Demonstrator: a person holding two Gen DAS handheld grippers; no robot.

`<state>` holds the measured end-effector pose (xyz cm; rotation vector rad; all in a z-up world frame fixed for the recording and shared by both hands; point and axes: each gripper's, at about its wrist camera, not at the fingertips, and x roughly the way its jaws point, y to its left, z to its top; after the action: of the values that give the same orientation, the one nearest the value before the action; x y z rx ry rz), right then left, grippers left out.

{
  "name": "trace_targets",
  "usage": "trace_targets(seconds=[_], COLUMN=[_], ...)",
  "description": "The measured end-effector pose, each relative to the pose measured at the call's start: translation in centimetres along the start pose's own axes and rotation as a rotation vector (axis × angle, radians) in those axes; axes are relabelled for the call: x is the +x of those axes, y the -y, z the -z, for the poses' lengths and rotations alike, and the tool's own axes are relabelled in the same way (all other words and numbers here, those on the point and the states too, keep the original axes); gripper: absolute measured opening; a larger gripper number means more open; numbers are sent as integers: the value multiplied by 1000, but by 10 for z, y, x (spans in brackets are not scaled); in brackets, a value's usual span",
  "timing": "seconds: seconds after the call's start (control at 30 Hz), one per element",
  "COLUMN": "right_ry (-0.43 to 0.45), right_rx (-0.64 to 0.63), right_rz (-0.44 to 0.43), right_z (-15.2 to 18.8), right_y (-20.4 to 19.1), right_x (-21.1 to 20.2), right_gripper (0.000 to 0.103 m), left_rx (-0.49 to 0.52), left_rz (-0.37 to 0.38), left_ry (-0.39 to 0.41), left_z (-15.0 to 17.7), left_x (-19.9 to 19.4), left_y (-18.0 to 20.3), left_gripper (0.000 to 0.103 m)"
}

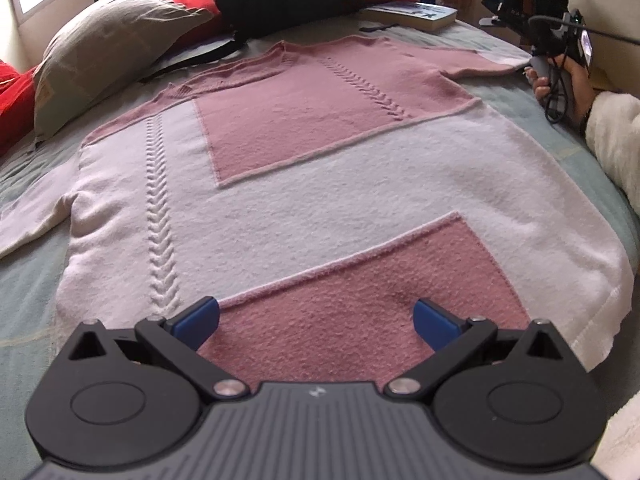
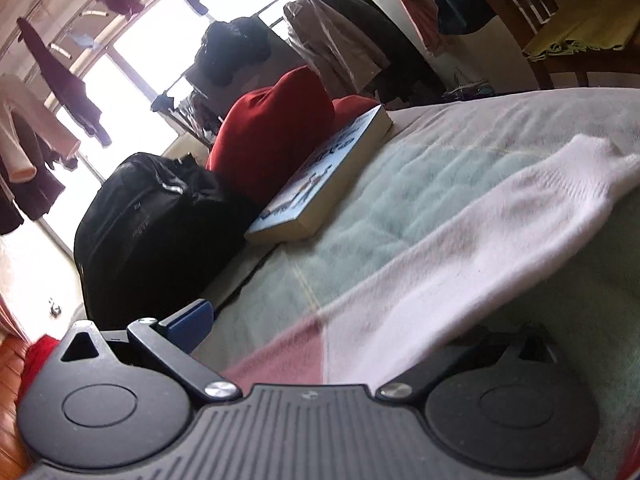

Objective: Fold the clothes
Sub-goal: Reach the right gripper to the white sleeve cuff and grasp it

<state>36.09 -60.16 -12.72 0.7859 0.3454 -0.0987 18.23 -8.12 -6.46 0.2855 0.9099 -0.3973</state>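
The pink and white sweater (image 1: 304,184) is lying spread flat on the bed (image 1: 36,320), front panel up, its hem toward the left wrist camera and its neckline toward the pillow (image 1: 100,52) and the black bag (image 2: 148,232) at the far end. Nothing is looking folded yet: the body is lying open, one sleeve is trailing out to the left side, and the other is stretching away at the far right. The left claw (image 1: 316,320) is hovering over the pink patch at the hem with its blue pads spread wide and nothing between them. The right claw (image 2: 320,344) is sitting at the right sleeve (image 2: 460,256), which is draping across its mouth and hiding the far finger; the fabric is looking slightly raised off the bed, so a grip seems likely, but I cannot tell whether the jaws are closed on it. A book (image 2: 324,176) is resting near that sleeve, apart from it. By my reading the task is only just beginning: both sleeves are waiting to be brought in, then the body folded over.
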Motion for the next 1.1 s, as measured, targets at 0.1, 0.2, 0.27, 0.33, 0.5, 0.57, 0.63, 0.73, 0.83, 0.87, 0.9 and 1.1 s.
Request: trace_targets(seconds=[0.1,0.2,0.27,0.33,0.5,0.57,0.63,0.73,0.83,0.87,0.9,1.1], right_ry=[11,19,20,12,-12,-21,-29,-40,-57,-65,-73,-114], right_rx=[3,-14,-24,-39,-88,-102,-114,-123,-130,-132,-134,-156], right_rz=[-45,-74,-87,-96,-115,-123,-129,-127,-110,-105,-100,-80], right_z=[-4,-8,-11,-11,-6,-3,0,5,12,15,17,35], right_y=[-9,-24,-37,-51,-86,-100,-113,-132,-150,-156,-162,-199], right_x=[-6,-12,-14,-15,-18,-19,-21,-21,-18,-16,-14,-4], right_gripper=[103,103,103,103,103,103,103,103,103,103,103,103], left_rx=[-2,-4,-4,-8,-17,-23,-22,-5,10,12,17,60], left_rz=[-4,-3,2,8,17,24,36,40,45,52,62,79], left_ry=[5,10,16,24,45,49,51,50,45,41,37,32], left_z=[0,1,3,5,12,16,20,26,35,37,39,45], left_x=[-2,-5,-8,-12,-26,-31,-36,-43,-48,-50,-51,-59], left_y=[-3,-4,-4,-6,-14,-20,-25,-32,-40,-43,-46,-64], left_gripper=[102,102,102,102,102,102,102,102,102,102,102,102])
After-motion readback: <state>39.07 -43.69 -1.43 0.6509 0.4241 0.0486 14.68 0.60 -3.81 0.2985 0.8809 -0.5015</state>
